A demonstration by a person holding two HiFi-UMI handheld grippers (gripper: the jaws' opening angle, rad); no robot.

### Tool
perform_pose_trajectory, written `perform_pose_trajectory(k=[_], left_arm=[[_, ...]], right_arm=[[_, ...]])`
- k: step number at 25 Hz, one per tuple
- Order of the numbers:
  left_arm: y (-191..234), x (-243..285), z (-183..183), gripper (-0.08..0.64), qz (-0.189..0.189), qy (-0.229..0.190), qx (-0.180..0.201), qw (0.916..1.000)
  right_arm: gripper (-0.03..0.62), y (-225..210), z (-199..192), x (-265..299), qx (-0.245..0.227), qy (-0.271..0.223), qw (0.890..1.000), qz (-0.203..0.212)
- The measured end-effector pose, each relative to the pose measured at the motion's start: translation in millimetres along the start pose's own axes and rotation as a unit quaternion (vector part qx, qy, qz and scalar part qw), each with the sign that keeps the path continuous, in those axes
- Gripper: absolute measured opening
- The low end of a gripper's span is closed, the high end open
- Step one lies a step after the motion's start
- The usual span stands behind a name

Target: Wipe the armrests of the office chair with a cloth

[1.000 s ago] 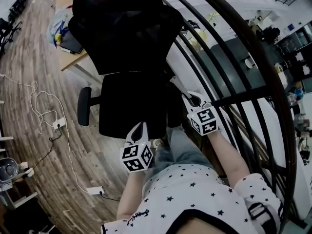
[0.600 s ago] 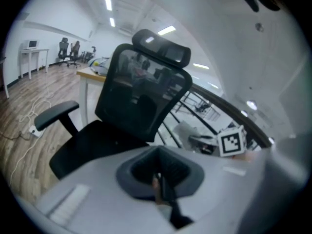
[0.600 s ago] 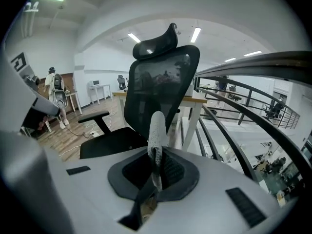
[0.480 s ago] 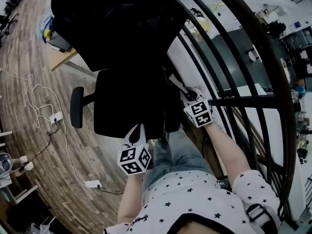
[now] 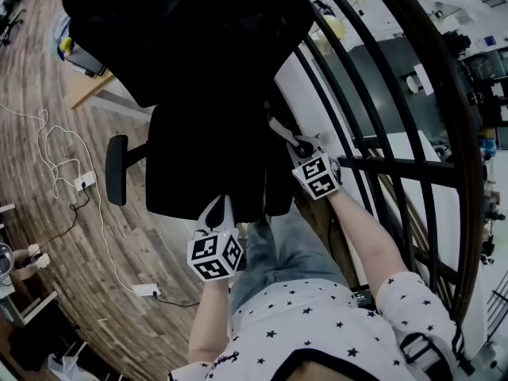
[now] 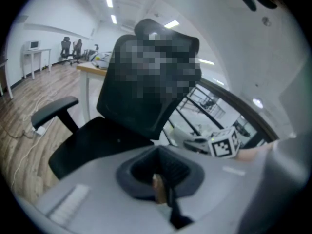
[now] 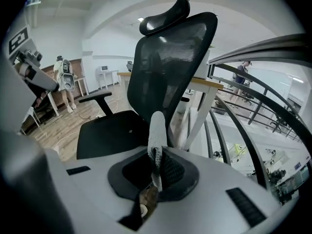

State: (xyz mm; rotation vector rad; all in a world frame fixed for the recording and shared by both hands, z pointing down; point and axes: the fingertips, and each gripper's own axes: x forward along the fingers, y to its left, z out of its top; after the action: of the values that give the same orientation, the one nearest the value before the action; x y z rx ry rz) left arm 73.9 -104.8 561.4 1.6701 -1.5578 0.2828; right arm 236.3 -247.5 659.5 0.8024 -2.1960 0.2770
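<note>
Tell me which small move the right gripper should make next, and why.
Probably lower the right gripper a little, so its pale folded cloth meets the black chair armrest beside it. The gripper is shut on the cloth, but the cloth seems not yet on that armrest.

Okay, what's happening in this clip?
A person faces a black chair with a gripper in each hand. The right gripper is shut on a pale cloth, held upright before the chair. The left gripper is shut and empty by the seat's front edge. The cloth is not visibly on an armrest.
</note>
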Motion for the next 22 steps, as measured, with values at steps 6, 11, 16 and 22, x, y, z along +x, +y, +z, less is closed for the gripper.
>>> perform_pose_trajectory(k=[6,11,16,22], left_arm=[[1,4,0,0.008,0.002,-0.001,-0.004,1.0000],[-1,3,-6,0.008,0.003,0.002,-0.004,1.0000],[0,2,-5,0.008,0.003,0.003,-0.005,1.0000],[-2,0,-7,0.008,0.002,0.003,-0.005,1.0000]], right_arm=[[0.026,6,-13,13,-0.010,0.021,1.000,0.011],[0.026,9,-21,17,-0.010,0.034,0.999,0.017],[0.026,15,-23,22,-0.023,0.052,0.998,0.026],[0.026,17,-29,25,-0.021,0.062,0.998,0.025]])
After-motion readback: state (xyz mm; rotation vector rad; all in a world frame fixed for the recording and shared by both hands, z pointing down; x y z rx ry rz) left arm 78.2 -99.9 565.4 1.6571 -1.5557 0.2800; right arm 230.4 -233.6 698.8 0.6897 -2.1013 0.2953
